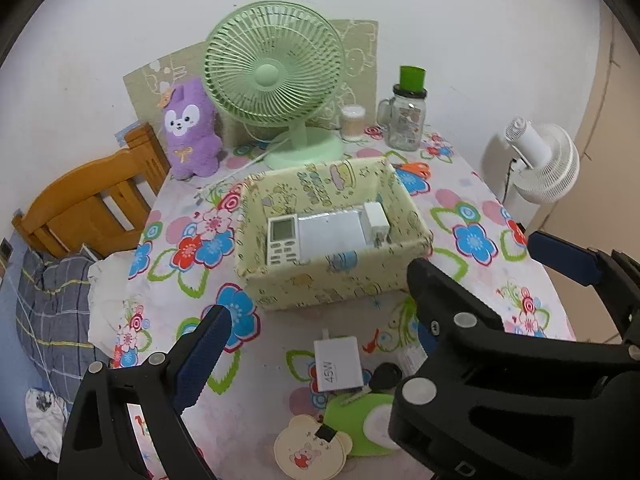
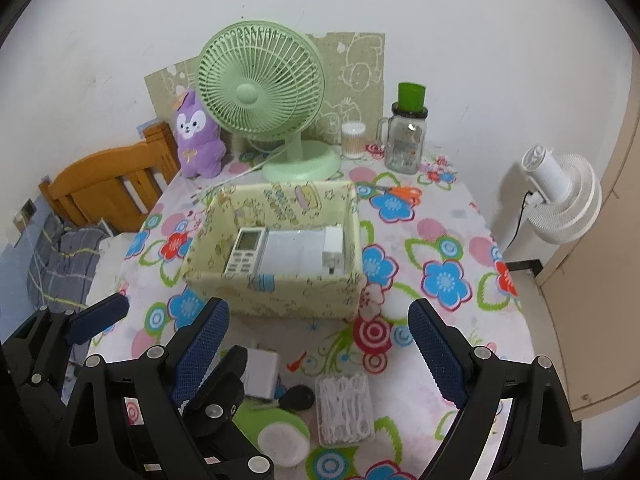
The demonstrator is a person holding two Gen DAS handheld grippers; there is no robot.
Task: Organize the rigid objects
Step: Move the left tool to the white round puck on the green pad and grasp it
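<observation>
A yellow patterned fabric box (image 1: 340,280) (image 2: 280,292) stands mid-table and holds a white remote (image 1: 282,240) (image 2: 246,251), a white flat box (image 1: 332,232) and a white charger (image 1: 376,220). In front of it lie a white 45W charger (image 1: 338,364) (image 2: 262,374), a black car key (image 1: 386,376) (image 2: 297,398), a green round object (image 1: 366,424) (image 2: 276,432), a bear-shaped card (image 1: 310,450) and a clear box of floss picks (image 2: 345,408). My left gripper (image 1: 316,320) is open above the charger. My right gripper (image 2: 318,340) is open above the floss box. Both are empty.
A green desk fan (image 1: 276,80), a purple plush (image 1: 190,128), a cotton-swab jar (image 1: 352,122), a glass mug jar with green cup (image 1: 406,120) and orange scissors (image 1: 416,168) stand at the back. A wooden headboard (image 1: 88,204) and bedding lie left, a white fan (image 1: 540,164) right.
</observation>
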